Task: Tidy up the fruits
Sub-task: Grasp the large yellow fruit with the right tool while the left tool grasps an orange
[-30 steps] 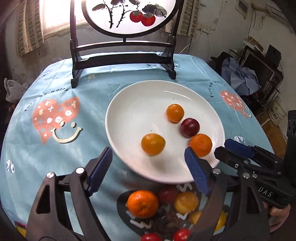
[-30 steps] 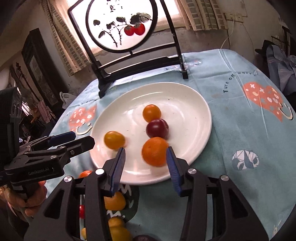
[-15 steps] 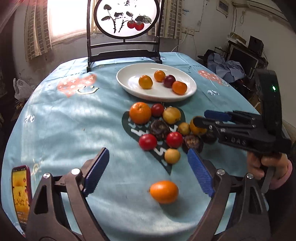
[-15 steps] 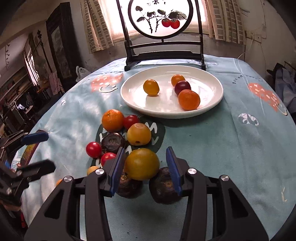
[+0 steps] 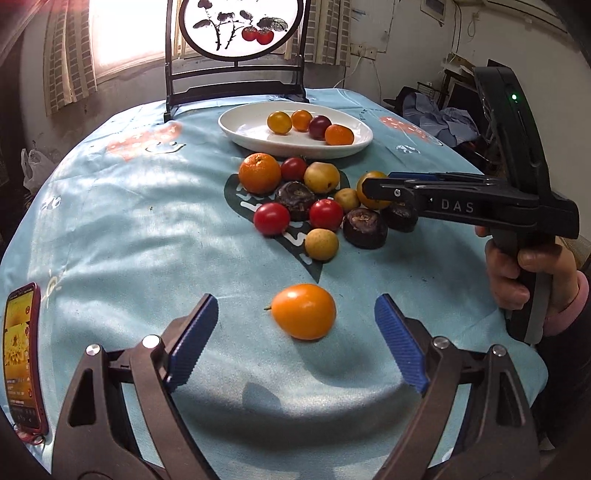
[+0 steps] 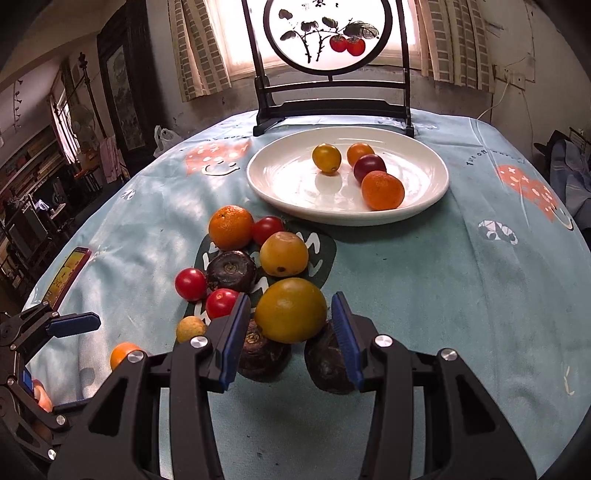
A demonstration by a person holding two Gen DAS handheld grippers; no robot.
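A red phone (image 5: 23, 360) lies on the blue tablecloth (image 5: 122, 236) before a painted screen (image 6: 327, 35).

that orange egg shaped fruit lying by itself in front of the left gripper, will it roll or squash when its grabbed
The orange fruit looks smooth and glossy, so it may slip between the pads. Being rounded and lying alone on the tablecloth, it could roll if nudged. The left gripper is open around it; thin skin probably bruises under hard squeezing.

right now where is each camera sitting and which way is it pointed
Left wrist: on the left gripper, low at the table's near edge, facing the orange fruit and far plate; open jaws, right gripper and hand show.
Right wrist: on the right gripper, above the fruit pile, facing the plate; jaws flank a yellow fruit.
Both share plate and pile.
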